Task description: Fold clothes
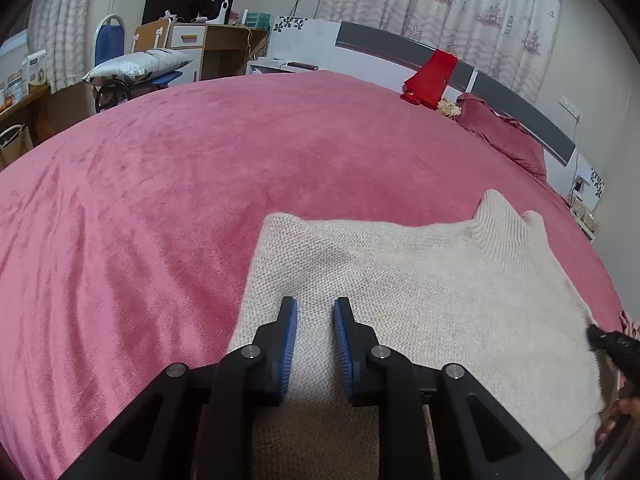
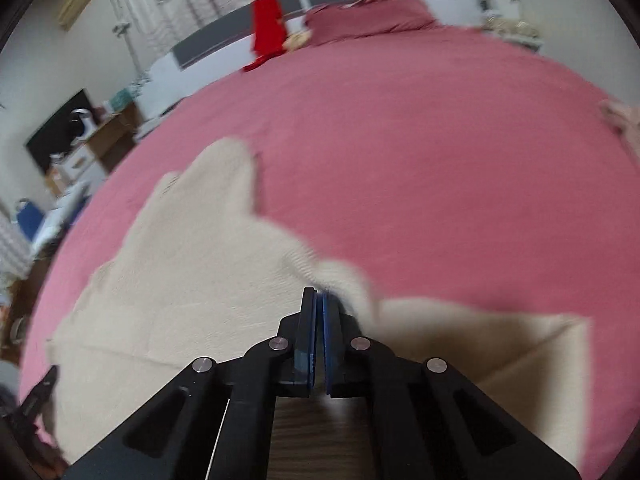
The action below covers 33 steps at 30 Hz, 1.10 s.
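Note:
A cream knit sweater lies flat on the pink bedspread, its ribbed collar pointing toward the headboard. My left gripper hovers over the sweater's left part, its blue pads apart and only knit showing in the gap. In the right wrist view the sweater is blurred. My right gripper has its jaws together, and a raised ridge of the cream fabric runs up to its tips. The right gripper's black body shows at the sweater's right edge, with fingers of a hand beside it.
A red garment hangs on the headboard beside a dark pink pillow. A chair with a grey pillow and a desk stand beyond the bed's far left. Pale pink cloth lies at the bed's right edge.

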Tool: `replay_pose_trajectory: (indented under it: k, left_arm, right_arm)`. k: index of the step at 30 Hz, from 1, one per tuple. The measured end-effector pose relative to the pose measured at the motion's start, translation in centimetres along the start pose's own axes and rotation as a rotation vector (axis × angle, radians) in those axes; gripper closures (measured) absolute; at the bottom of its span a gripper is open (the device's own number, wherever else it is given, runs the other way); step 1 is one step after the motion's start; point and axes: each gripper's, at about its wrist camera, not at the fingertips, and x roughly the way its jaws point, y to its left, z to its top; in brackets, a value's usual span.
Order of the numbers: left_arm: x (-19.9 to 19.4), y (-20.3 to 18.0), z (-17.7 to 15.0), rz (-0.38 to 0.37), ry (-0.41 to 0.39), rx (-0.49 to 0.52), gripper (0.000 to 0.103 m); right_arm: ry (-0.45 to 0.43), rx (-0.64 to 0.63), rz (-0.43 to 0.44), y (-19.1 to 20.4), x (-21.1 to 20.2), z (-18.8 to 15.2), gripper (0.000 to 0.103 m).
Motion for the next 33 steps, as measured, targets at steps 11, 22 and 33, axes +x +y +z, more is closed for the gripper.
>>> replay_pose_trajectory:
  k: [11, 22, 33]
  left_arm:
    - [-0.1, 0.2, -0.2, -0.017, -0.007, -0.012, 0.084]
    - [-0.4, -0.5, -0.1, 0.033, -0.012, 0.007, 0.084]
    - [-0.3, -0.2, -0.3, 0.02, -0.015, -0.01, 0.083]
  right_arm:
    - [0.079, -0.214, -0.005, 6.5, 2.2, 2.1, 0.096]
    - [-0.07, -0.032, 0.04, 1.0, -4.1, 2.4, 0.089]
    - [0.018, 0.038, -0.014, -4.6, -3.2, -0.1, 0.102]
